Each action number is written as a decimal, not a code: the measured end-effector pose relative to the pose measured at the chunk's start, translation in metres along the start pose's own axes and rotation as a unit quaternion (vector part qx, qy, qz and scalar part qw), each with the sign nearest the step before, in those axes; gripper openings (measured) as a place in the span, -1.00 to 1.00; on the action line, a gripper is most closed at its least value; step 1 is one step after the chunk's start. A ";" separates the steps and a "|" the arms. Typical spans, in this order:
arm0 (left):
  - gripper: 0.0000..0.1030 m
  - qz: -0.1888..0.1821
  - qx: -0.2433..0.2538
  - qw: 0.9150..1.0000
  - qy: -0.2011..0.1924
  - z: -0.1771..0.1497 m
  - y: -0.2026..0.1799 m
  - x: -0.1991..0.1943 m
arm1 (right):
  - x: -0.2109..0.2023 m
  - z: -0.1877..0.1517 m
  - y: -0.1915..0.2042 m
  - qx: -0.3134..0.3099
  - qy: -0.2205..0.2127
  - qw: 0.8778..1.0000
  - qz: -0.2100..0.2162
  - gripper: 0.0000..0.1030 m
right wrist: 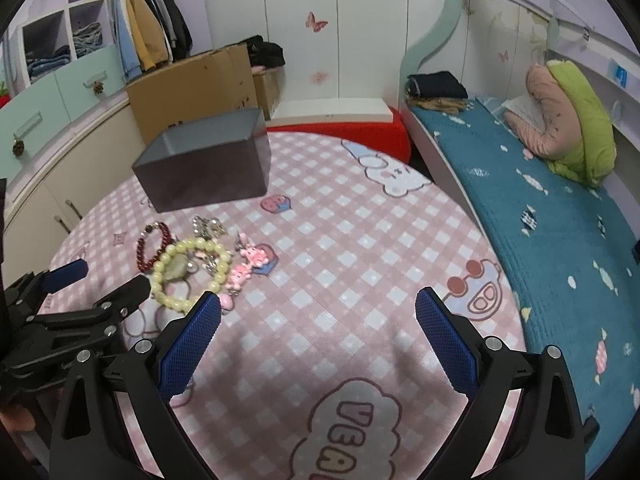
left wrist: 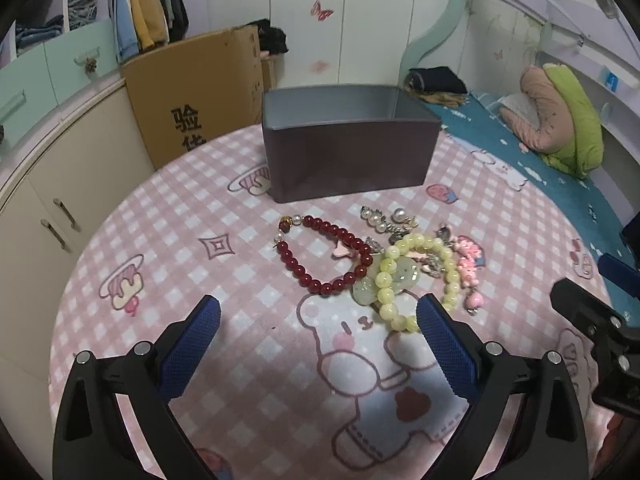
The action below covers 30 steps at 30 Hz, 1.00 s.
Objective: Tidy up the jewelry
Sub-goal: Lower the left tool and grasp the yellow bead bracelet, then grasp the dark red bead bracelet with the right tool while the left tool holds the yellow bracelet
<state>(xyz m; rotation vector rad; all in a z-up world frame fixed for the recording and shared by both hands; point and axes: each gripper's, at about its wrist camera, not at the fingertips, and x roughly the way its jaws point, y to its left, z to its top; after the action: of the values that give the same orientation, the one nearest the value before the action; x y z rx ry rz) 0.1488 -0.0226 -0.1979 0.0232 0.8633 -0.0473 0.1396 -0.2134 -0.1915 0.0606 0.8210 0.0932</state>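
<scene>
The jewelry lies heaped on the tabletop point(left wrist: 160, 240) just in front of the dark box point(left wrist: 348, 152): a red bead bracelet point(left wrist: 324, 256), a yellow-green bead bracelet point(left wrist: 416, 276) overlapping it, pearl pieces point(left wrist: 384, 218) nearest the box, pink charms point(left wrist: 470, 268) beside them. The box stands open-topped, probably to receive them. Left tongs point(left wrist: 318, 320) hover spread, empty, on the heap's near side; right tongs point(right wrist: 318, 320) gape empty, further off.

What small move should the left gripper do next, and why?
Probably ease the left gripper forward and down onto the red bracelet: its jaws are open and empty, the bracelet lies just ahead, and the box behind it is open.
</scene>
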 end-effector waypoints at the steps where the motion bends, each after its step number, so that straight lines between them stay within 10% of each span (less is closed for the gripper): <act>1: 0.82 0.001 0.001 1.000 0.003 0.000 -0.001 0.003 | 0.003 0.000 -0.001 0.001 0.002 1.000 0.001 0.84; 9: 0.26 -0.012 0.002 1.000 0.029 0.002 -0.002 0.021 | 0.019 0.001 -0.004 0.003 0.017 1.000 0.010 0.84; 16: -0.85 -0.022 0.017 0.999 0.029 0.001 0.007 0.017 | 0.023 0.003 0.004 -0.001 0.021 1.000 0.020 0.84; 30: -0.85 -0.050 -0.015 0.998 -0.019 -0.001 0.050 -0.033 | 0.018 0.008 0.037 -0.027 0.011 0.999 0.032 0.84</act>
<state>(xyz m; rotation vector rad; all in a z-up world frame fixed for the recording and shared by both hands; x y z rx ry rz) 0.1295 0.0286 -0.1736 -0.0489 0.8270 -0.1282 0.1557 -0.1750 -0.1955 0.0356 0.8382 0.1759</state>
